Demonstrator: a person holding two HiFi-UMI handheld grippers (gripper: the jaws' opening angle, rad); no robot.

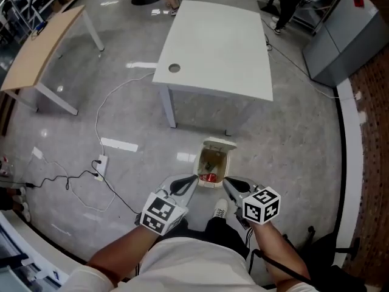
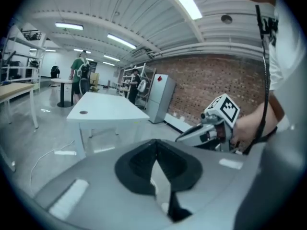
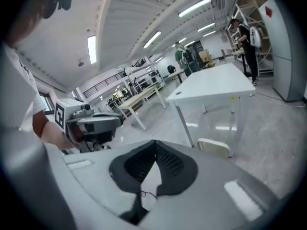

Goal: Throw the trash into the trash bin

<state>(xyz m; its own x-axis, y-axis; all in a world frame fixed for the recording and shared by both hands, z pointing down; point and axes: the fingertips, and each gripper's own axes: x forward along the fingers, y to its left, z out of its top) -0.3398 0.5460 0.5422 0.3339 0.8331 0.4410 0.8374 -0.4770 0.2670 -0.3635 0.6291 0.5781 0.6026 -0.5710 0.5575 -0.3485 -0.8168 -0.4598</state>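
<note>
Your left gripper [image 1: 192,179] and right gripper [image 1: 226,182] were both closed, empty — held near the open trash bin [image 1: 202,160], red trash [image 1: 209,177] inside, possibly a can.

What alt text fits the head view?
Looking down past the person's body, the left gripper and right gripper, both shut and empty, hang above the near side of an open trash bin holding red trash on a grey floor. A white table stands beyond it.
</note>
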